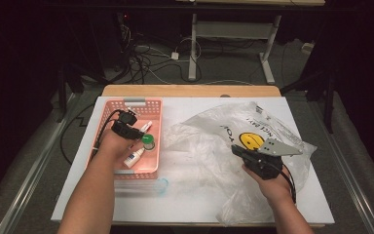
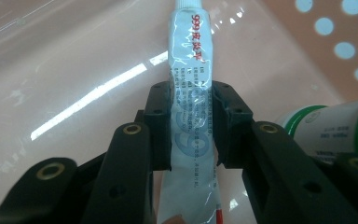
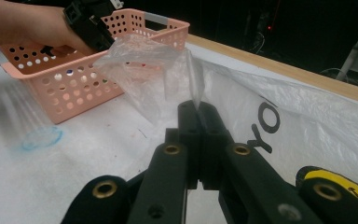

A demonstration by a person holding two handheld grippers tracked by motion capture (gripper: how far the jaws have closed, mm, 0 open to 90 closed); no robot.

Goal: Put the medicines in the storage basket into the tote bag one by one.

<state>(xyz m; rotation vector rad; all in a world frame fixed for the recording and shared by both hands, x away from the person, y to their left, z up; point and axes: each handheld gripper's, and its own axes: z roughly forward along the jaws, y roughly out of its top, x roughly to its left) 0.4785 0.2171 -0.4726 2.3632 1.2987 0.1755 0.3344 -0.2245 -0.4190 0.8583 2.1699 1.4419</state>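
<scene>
A white and blue tube [image 2: 191, 56] with red print lies on the floor of the pink basket [image 2: 74, 70]. My left gripper [image 2: 192, 88] has a pad against each side of it and is shut on it. From above, the left gripper [image 1: 139, 132] reaches into the basket [image 1: 136, 101] beside the tube [image 1: 146, 126]. My right gripper [image 3: 199, 109] is shut on a thin fold of the clear plastic bag [image 3: 149, 70] and holds that edge up. In the high view the right gripper [image 1: 234, 148] sits at the bag's [image 1: 214, 141] middle.
A green-capped bottle [image 1: 148, 142] and a small white bottle [image 1: 134, 157] also lie in the basket. A clear blue-rimmed lid [image 1: 161, 185] rests on the white table [image 1: 185, 204] in front of the basket. The bag, printed with a yellow smiley [image 1: 251, 140], covers the table's right half.
</scene>
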